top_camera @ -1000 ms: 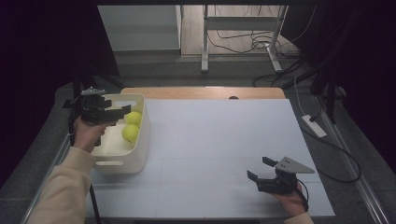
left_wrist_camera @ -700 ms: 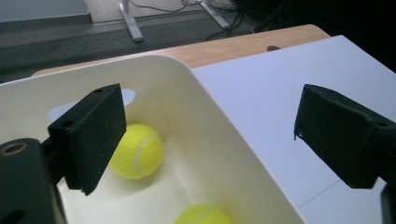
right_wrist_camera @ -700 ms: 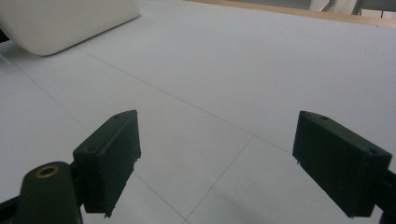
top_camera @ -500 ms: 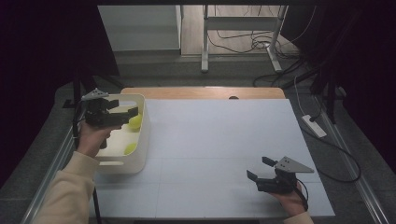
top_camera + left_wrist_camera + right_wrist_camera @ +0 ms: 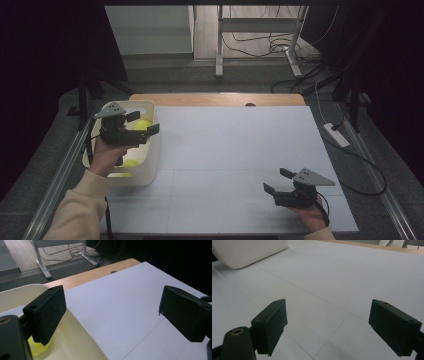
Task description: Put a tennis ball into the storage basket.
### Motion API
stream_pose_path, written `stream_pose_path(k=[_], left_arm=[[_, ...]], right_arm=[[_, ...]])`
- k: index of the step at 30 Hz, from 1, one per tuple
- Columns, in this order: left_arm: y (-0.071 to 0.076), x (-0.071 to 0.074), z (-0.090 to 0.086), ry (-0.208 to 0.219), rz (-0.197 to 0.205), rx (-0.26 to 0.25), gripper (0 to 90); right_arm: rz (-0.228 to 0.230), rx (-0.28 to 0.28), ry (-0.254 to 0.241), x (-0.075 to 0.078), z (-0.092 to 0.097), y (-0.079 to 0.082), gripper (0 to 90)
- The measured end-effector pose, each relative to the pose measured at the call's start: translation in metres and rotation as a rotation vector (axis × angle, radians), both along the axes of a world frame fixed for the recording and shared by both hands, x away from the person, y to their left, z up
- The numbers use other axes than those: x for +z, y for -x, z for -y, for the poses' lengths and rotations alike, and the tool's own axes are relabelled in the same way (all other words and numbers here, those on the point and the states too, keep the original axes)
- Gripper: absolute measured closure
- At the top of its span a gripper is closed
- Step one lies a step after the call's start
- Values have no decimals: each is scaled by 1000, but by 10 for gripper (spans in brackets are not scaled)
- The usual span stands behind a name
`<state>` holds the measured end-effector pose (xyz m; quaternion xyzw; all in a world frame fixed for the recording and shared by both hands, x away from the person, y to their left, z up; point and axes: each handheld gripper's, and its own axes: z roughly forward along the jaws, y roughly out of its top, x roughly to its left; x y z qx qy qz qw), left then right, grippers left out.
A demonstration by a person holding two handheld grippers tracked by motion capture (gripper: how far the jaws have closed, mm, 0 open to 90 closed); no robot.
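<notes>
white table (image 5: 235, 165), balls (image 5: 142, 124) under open left tongs (image 5: 144, 123)

You have 2 yellow balls (image 5: 142, 124) in view, both inside the 1 white bin (image 5: 150, 165): 1 just beyond your left hand-held gripper (image 5: 142, 123), the other (image 5: 131, 163) below it, near your wrist. You hold 2 hand-held grippers, 1 per hand; the right hand-held gripper (image 5: 275, 181) sits well apart from the bin. You have 1 desk (image 5: 225, 150) under everything, and 1 white power strip (image 5: 336, 135) on the floor beyond your right hand-held gripper.
</notes>
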<state>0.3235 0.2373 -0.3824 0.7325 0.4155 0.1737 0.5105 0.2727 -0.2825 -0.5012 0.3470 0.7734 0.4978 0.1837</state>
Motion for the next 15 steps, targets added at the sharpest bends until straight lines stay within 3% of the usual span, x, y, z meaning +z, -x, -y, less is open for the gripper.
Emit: stream_pose_path(k=[4, 15], left_arm=[[6, 0, 10, 13, 26, -56, 83], [20, -6, 38, 28, 60, -132, 86]], right_arm=[[2, -2, -1, 0, 0, 0, 149], [2, -1, 1, 0, -1, 0, 149]])
